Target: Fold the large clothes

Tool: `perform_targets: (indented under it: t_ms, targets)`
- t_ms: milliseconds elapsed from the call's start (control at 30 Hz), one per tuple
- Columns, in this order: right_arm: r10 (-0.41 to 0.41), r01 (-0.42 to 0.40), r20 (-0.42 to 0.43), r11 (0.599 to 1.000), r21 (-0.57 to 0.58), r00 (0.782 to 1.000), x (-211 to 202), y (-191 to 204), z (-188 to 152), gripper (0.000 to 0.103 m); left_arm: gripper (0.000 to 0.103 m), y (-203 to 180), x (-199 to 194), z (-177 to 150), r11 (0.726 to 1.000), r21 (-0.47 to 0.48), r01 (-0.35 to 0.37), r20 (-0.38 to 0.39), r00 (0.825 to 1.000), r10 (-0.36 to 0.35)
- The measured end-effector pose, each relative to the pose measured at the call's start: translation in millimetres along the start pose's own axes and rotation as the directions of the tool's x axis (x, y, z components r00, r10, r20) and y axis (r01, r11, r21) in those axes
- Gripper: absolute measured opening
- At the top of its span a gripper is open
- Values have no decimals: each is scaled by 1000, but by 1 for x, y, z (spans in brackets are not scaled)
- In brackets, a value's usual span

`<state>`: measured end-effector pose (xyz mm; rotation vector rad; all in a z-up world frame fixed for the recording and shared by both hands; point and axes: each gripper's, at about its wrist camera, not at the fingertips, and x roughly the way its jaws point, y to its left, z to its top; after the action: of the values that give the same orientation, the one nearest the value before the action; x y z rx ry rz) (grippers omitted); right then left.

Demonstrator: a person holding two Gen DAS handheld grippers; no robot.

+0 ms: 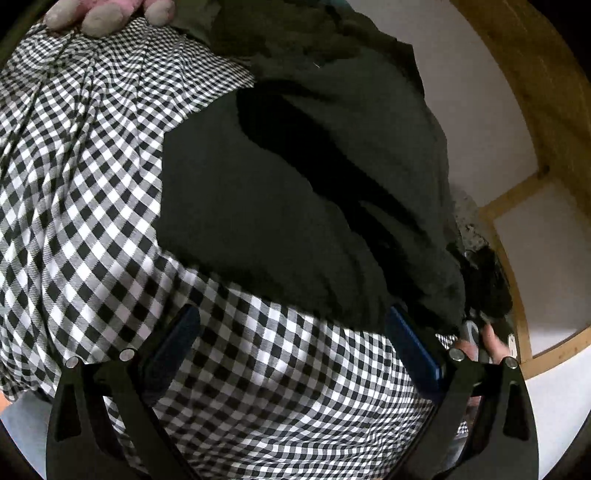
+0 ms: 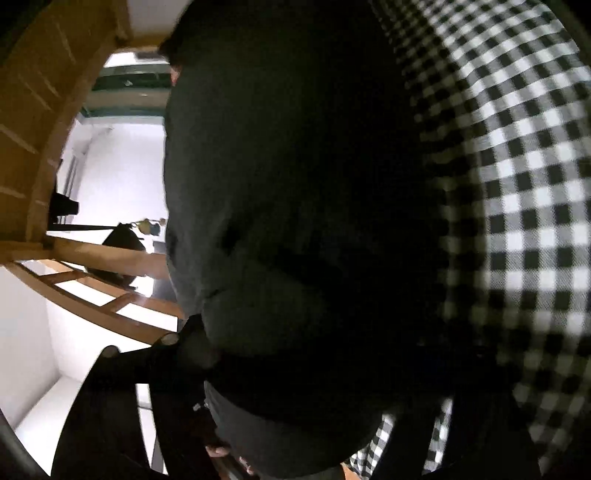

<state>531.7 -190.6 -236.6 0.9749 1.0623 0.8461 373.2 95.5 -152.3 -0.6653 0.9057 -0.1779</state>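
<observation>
A black-and-white checked garment fills the left wrist view, with a dark green garment lying over its middle and right. My left gripper is open, its blue pads wide apart over the checked cloth, gripping nothing. A bare hand pinches the checked cloth at the top left. In the right wrist view the dark green garment hangs close in front of the lens, with the checked cloth at the right. My right gripper's left finger shows dimly; the other finger and the gap are hidden by dark cloth.
A wooden frame with white panels curves along the right of the left wrist view. Wooden rails and a white wall stand at the left of the right wrist view. A dark bag-like object sits beyond them.
</observation>
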Motion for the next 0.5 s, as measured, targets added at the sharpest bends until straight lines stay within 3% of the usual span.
perform_targets:
  t_ms: [100, 167, 267, 367, 500]
  targets:
    - [37, -37, 22, 999, -3, 999, -11, -1, -13, 64, 99, 12, -9, 6, 994, -72, 81, 46, 996, -77]
    - [56, -56, 35, 998, 11, 998, -17, -9, -17, 64, 99, 26, -13, 10, 966, -185, 181, 94, 982, -166]
    - [80, -82, 55, 996, 34, 995, -38, -14, -31, 64, 98, 44, 0, -2, 873, -372, 314, 142, 949, -281]
    - [78, -80, 52, 996, 41, 996, -48, -12, -43, 64, 98, 38, 35, -15, 792, -468, 393, 86, 912, -401]
    - [70, -72, 42, 996, 49, 997, -60, -10, -56, 64, 99, 20, 45, -12, 818, -424, 390, 121, 919, -375]
